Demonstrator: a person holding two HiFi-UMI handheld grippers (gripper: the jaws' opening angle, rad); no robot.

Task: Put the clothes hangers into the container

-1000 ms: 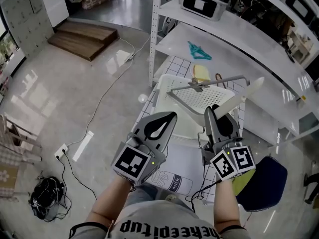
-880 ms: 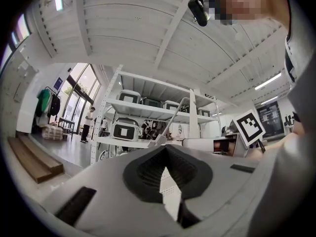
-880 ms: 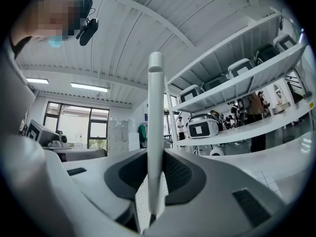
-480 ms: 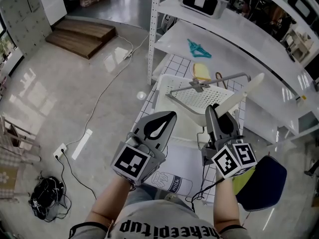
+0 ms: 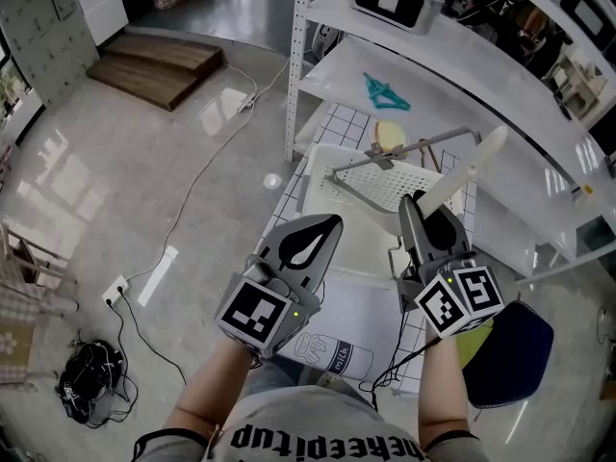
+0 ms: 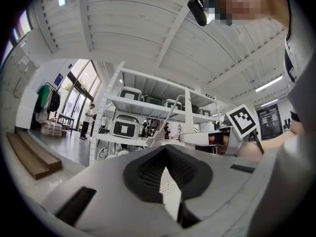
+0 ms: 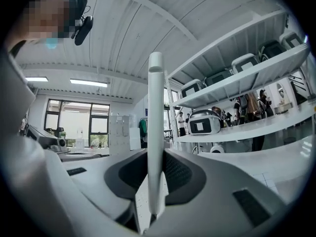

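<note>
A clothes hanger with a white plastic arm point(image 5: 466, 173) and a grey metal bar point(image 5: 404, 152) hangs over the white perforated container point(image 5: 310, 189). My right gripper point(image 5: 424, 212) is shut on the lower end of that white arm point(image 7: 155, 132), which rises straight up between its jaws. My left gripper point(image 5: 321, 229) is at the container's near left edge, shut with nothing in it point(image 6: 170, 184). On the shelf behind lies a teal hanger point(image 5: 385, 94). A pale yellow item point(image 5: 390, 135) sits just past the container's far rim.
White shelving point(image 5: 452, 85) runs along the right, with a white device with a dark screen point(image 5: 389, 4) on an upper shelf. A white sheet with a milk bottle drawing point(image 5: 339, 340) lies under my hands. A dark blue seat point(image 5: 508, 354) is at the right, cables point(image 5: 91, 383) lie on the floor.
My right gripper has shifted slightly right and forward with the hanger. The right end of the grey bar has risen. The left gripper has stayed put.
</note>
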